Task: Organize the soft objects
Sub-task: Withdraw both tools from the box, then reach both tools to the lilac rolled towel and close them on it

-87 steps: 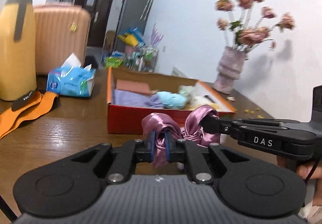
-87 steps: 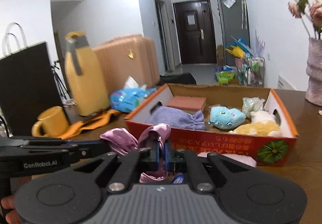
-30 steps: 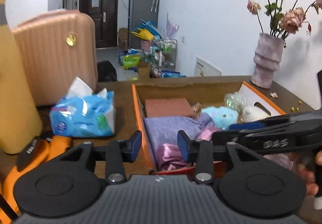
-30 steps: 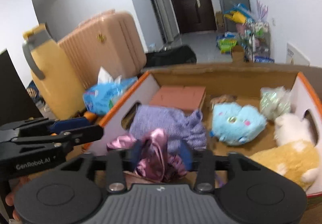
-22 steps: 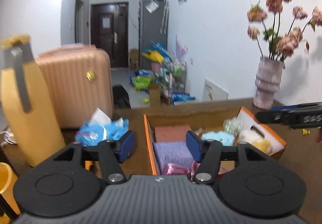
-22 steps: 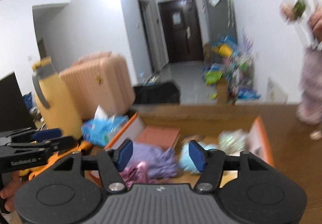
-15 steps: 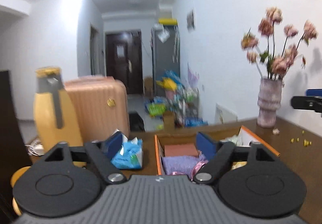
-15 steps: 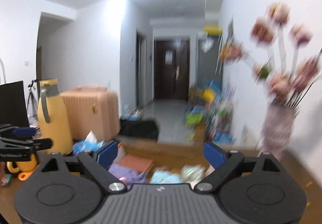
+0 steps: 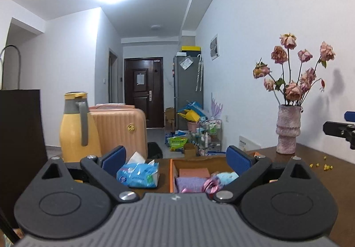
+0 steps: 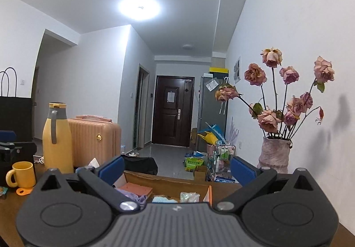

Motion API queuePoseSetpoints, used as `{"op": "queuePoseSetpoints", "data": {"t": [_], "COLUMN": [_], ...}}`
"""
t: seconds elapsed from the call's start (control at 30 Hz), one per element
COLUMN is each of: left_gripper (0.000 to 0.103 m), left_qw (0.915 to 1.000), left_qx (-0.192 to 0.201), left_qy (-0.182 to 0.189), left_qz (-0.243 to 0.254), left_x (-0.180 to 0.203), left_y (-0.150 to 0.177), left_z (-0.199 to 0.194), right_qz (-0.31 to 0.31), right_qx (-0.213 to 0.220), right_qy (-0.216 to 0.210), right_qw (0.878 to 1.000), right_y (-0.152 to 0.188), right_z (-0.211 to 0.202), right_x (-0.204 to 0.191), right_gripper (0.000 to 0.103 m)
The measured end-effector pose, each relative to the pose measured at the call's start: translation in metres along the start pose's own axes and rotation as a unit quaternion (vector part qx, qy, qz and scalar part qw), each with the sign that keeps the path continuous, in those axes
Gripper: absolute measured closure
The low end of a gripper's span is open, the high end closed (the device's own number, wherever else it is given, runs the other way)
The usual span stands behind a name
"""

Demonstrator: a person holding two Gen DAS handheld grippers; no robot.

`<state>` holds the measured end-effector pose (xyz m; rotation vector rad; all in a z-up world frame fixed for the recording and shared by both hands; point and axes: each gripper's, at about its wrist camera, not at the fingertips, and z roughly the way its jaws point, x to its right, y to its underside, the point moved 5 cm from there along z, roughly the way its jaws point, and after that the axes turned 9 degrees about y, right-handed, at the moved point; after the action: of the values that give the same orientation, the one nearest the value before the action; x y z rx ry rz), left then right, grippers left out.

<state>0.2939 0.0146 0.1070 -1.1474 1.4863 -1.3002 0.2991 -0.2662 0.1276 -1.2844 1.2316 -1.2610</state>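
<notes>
Two grippers, both held about level above the table (image 9: 328, 171). The left gripper (image 9: 176, 158) has its jaws spread wide and opening, blue pads (image 9: 115, 156) far apart, nothing between them. The right gripper (image 10: 175, 167) is likewise opening, jaws wide, nothing clamped. The pink satin scrunchie (image 9: 209, 184) lies in the orange-rimmed cardboard box (image 9: 171, 171), at the near end, beside the folded purple cloth (image 9: 189, 182); it sits low in the left view, below and beyond the line between the pads, apart from both, closer to the right-hand pad. Behind it in the box: a light blue plush toy (image 9: 226, 177) and a flat terracotta-coloured pad (image 9: 194, 172). In the right view the box (image 10: 208, 193) shows just past the gripper body, with the purple cloth (image 10: 135, 197), the terracotta pad (image 10: 137, 189), the blue plush (image 10: 163, 199) and a pale crinkly bundle (image 10: 188, 196); the scrunchie is hidden from this view. Left of the box on the table: a blue tissue pack (image 9: 138, 174), a yellow jug (image 9: 76, 127), a yellow mug (image 10: 21, 173). A vase of dried roses (image 9: 288, 128) stands at the right, well apart from the box. The tip of the right gripper (image 9: 339, 129) shows at the left view's right edge.
</notes>
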Motion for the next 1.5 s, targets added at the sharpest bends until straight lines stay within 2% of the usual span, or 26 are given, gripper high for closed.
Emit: {"op": "queuePoseSetpoints", "data": {"t": [0.23, 0.37, 0.43, 0.57, 0.7, 0.8, 0.97, 1.17, 1.33, 1.43, 1.5], "left_gripper": [0.002, 0.002, 0.002, 0.002, 0.002, 0.002, 0.002, 0.002, 0.002, 0.005, 0.012], "left_qw": [0.9988, 0.9973, 0.9966, 0.9948, 0.9946, 0.9938, 0.9901, 0.9844, 0.9805, 0.9753, 0.9689], "left_qx": [-0.037, -0.068, -0.075, -0.087, -0.092, -0.101, -0.131, -0.164, -0.18, -0.191, -0.203], "left_qy": [-0.005, 0.004, 0.007, 0.018, 0.022, 0.025, 0.031, 0.048, 0.066, 0.091, 0.113], "left_qz": [-0.031, -0.026, -0.032, -0.049, -0.042, -0.039, -0.042, -0.043, -0.043, -0.063, -0.086], "left_x": [0.011, 0.015, 0.014, 0.015, 0.02, 0.023, 0.027, 0.034, 0.043, 0.045, 0.045], "left_y": [0.057, 0.085, 0.091, 0.095, 0.096, 0.099, 0.109, 0.121, 0.121, 0.117, 0.114], "left_z": [-0.06, -0.085, -0.093, -0.095, -0.088, -0.079, -0.05, -0.004, 0.045, 0.083, 0.111], "right_qz": [0.006, 0.004, 0.018, 0.062, 0.044, 0.052, 0.051, 0.056, 0.082, 0.097, 0.105], "right_qx": [-0.026, -0.061, -0.082, -0.116, -0.113, -0.122, -0.146, -0.182, -0.215, -0.225, -0.224], "right_qy": [0.0, -0.007, -0.004, -0.031, -0.02, -0.027, -0.028, -0.034, -0.05, -0.054, -0.055], "right_qw": [1.0, 0.998, 0.996, 0.991, 0.992, 0.991, 0.988, 0.981, 0.972, 0.968, 0.967], "right_y": [0.052, 0.09, 0.105, 0.123, 0.123, 0.122, 0.131, 0.145, 0.152, 0.151, 0.148], "right_z": [-0.06, -0.099, -0.115, -0.135, -0.135, -0.127, -0.103, -0.062, -0.019, 0.011, 0.034], "right_x": [-0.006, -0.01, -0.009, -0.008, -0.011, -0.009, -0.009, -0.01, -0.009, -0.008, -0.007], "right_gripper": [0.001, 0.001, 0.001, 0.001, 0.004, 0.015, 0.016, 0.021, 0.045, 0.047, 0.047]}}
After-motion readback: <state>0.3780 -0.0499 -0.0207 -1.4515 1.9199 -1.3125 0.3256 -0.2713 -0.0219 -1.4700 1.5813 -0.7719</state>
